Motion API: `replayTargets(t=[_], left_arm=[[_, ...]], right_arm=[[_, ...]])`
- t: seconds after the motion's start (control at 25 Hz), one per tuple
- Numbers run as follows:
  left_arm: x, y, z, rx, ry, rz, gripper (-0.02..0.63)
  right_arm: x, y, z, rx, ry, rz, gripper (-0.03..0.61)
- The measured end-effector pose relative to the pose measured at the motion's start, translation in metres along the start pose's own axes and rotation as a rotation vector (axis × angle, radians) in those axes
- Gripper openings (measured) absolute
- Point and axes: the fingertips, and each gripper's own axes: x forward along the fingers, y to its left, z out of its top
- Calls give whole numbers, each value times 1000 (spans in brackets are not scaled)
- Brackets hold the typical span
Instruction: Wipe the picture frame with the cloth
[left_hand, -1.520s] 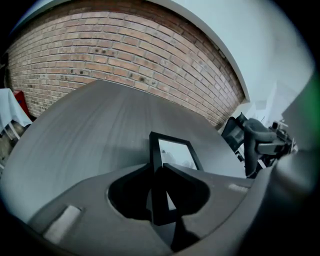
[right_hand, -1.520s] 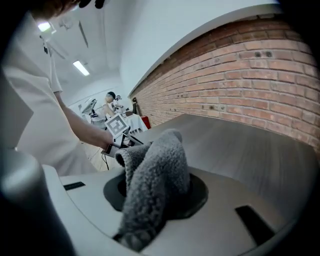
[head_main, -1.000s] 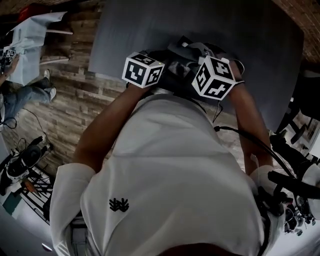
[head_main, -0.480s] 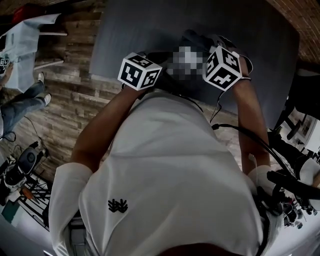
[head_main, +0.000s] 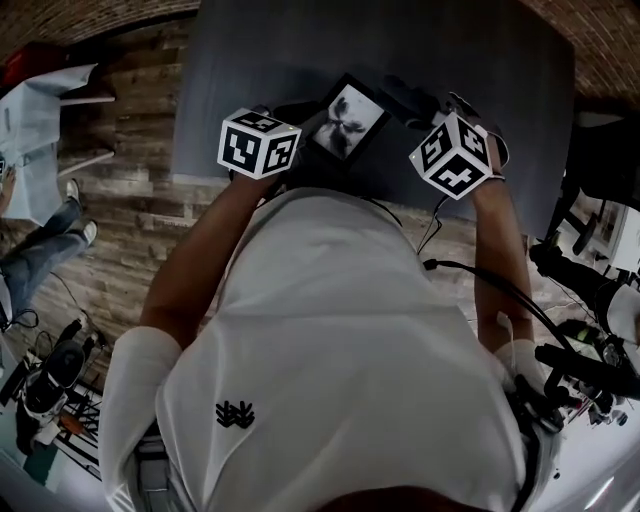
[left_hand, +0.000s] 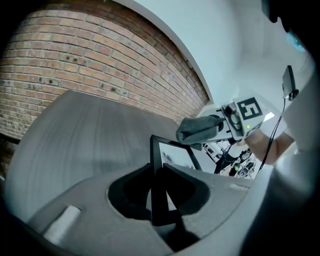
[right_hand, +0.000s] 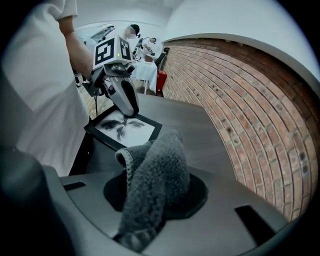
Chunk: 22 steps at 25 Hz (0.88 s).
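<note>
picture frame (head_main: 345, 120), upper centre of the head view, held tilted above the grey surface (head_main: 300, 50) by one edge in the clamped left tool (left_hand: 161, 200), presenting its glass; right tool (right_hand: 150, 200) pinches the cloth (right_hand: 155, 170) nearby, contact unclear.

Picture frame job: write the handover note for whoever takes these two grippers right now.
Left gripper: shut on the picture frame's edge, holding it over the near side of the grey table.
Right gripper: shut on the grey cloth, close to the frame's far corner; contact unclear.
Done: both things gripped and close together. Whether any wiping has happened cannot be told.
Left: wipe the cloth over glass and border, then probably set the frame down.
</note>
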Motion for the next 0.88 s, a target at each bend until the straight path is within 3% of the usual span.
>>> replayTargets(t=[0.2,0.4,0.6,0.88], left_arm=[[0,9,8,-17,-16,10,77],[-12,15,10,-63,-68,47,77],[-11,23,23,-140,-117,78,77],[-3,25,32,-156,-139,111,77]], right_arm=[[-8,7,-3,56,6,-37,91],[-19,47,18,86,-41,-25,91],[-24,76,33,79,-77,5,91],[-27,87,41,30,-67,-6,91]])
